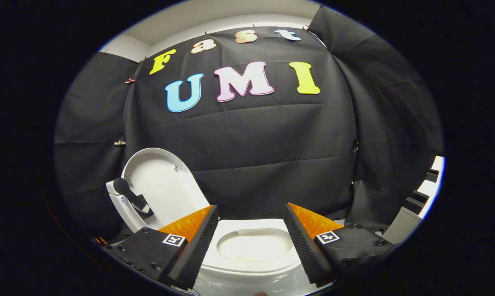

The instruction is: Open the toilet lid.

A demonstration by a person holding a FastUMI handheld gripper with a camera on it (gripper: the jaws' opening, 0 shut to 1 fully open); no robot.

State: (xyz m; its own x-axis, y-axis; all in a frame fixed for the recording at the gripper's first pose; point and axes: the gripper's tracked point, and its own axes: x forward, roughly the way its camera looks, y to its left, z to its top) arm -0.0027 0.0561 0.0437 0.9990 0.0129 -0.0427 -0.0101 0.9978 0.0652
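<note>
The white toilet lid (161,181) stands raised beyond my left finger, its inner face turned toward me and its back close to the black cloth wall. The white seat ring and bowl (251,246) lie low between my two fingers. My gripper (250,209) is open and holds nothing. Its ridged black pads with orange backs, the left finger (194,242) and the right finger (307,242), flank the bowl without touching it. A white side panel with a black knob and lever (129,195) sits at the lid's left foot.
The black cloth wall (272,164) hangs close behind the toilet and wraps round both sides. At the far right stand a pale box (401,224) and a white frame with dark slots (430,185).
</note>
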